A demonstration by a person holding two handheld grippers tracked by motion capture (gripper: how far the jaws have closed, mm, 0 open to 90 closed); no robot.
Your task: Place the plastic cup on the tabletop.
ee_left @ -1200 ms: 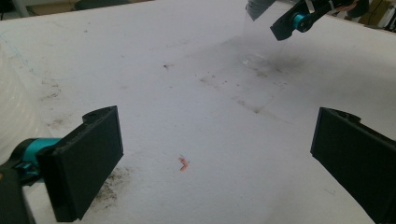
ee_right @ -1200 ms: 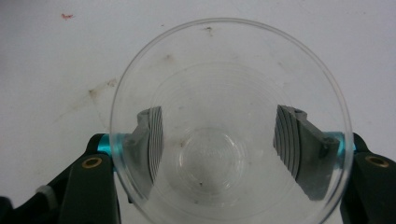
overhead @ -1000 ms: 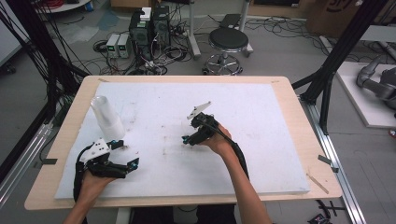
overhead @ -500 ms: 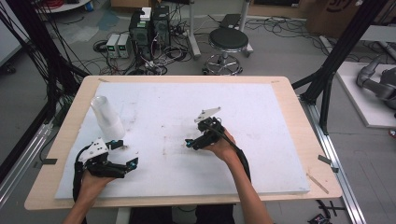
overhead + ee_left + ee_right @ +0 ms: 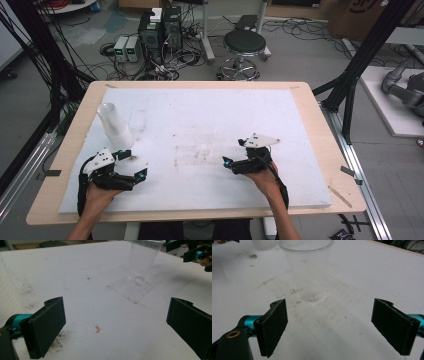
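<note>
**Standing clear: one clear cup left alone at mid-table**

Looking down from the high view, I find the stack of clear cups [image 5: 114, 126] leaning at the left of the frame, on the white board [image 5: 210, 110] that covers the wooden table [image 5: 327, 145]. Just below it, at lower left, sits my left gripper [image 5: 134, 167], jaws spread wide with nothing between them; in the left gripper view the stack is a pale blur at the left edge [image 5: 7, 295], and a small orange scrap [image 5: 98, 329] lies on the board between the jaws.

Near the centre of the high view stands the single clear cup [image 5: 204, 148], upright on a smudged patch of the board, touching nothing. The left gripper view puts it at upper centre-right [image 5: 142, 260]; the right gripper view puts it at top centre [image 5: 308, 267], ahead of the jaws.

Right of the cup, at lower centre-right of the high view, I hold my right gripper [image 5: 230, 162]. Its jaws have just been opening and now stand wide apart, empty, the cup beyond their tips. The stack shows at upper left of its own view [image 5: 263, 244].
</note>
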